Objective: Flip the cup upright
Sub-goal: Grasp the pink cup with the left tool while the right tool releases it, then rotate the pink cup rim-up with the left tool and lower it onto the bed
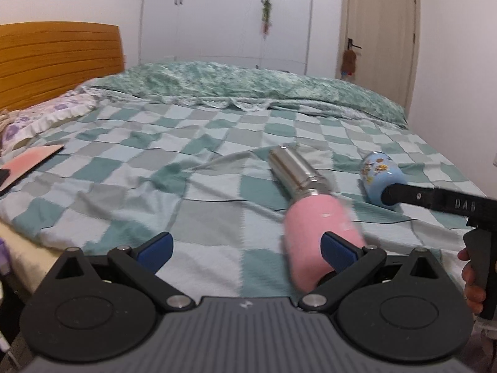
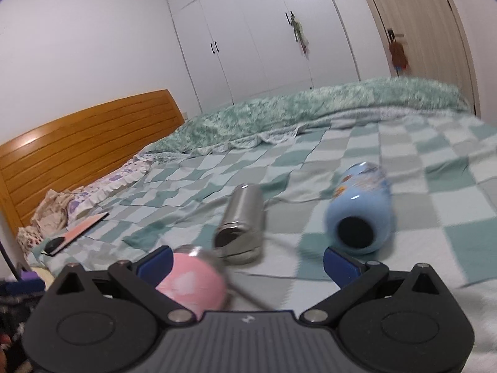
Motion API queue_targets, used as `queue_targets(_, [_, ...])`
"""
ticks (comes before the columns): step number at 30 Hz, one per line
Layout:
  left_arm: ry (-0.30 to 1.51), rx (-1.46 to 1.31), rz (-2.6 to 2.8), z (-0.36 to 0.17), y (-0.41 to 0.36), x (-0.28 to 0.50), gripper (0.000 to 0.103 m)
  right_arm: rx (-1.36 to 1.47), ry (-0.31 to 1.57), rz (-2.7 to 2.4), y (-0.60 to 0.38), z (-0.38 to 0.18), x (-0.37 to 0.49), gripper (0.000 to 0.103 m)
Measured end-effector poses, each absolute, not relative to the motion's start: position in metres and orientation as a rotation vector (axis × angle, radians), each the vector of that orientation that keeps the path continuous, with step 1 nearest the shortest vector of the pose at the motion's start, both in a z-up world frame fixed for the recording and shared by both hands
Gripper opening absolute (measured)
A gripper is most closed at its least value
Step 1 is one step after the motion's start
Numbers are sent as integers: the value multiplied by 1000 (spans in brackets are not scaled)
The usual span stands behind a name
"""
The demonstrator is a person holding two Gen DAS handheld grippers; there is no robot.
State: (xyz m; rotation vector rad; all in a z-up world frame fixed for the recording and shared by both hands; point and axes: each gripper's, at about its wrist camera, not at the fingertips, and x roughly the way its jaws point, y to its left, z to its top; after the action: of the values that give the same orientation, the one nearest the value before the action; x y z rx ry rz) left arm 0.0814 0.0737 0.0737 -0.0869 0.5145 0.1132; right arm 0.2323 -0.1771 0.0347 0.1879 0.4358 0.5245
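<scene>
A home bedroom: a bed (image 1: pixel 217 143) with checked sheet fills the middle, wooden headboard (image 1: pixel 56 59) at left, white wardrobe (image 1: pixel 223 15) behind.

The left gripper (image 1: pixel 247 250) sits low over the bed with its blue-padded fingers (image 1: pixel 155 250) spread wide apart, holding nothing. A pink cylindrical cup (image 1: pixel 313 236) lies on its side on the teal-and-white checkered bedspread (image 1: pixel 155 171), next to the right-hand pad. A stainless steel cylindrical cup (image 1: pixel 293 169) lies on its side just beyond it. Further right, a light blue cartoon-printed cup (image 1: pixel 377 174) also lies on its side, with the black finger of the right gripper (image 1: pixel 403 195) against its near end
</scene>
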Motion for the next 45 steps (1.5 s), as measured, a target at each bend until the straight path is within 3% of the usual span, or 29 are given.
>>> queue_targets(10, [653,-17,59,72,18,160,103,53,343,503,-215,23,249,103])
queue_targets(20, [935,54,113,45,2,234,103,96,335,526,-231,14,250,103])
queue_targets(22, [986,48,108,41,3,240,99,94,329,526,-231,13,248,103])
queue_targets(24, [1028,31,88,38,3,244,86,95,329,523,-231,12,247,103])
queue_targets(25, [1037,19,88,37,3,245,86,97,329,522,-231,12,247,103])
queue_targets(33, [951,-44,97,39,8,227,86,109,320,509,-233,10,243,103])
queue_targets(45, [654,-159,81,47,35,162,86,108,294,496,-232,6,236,103])
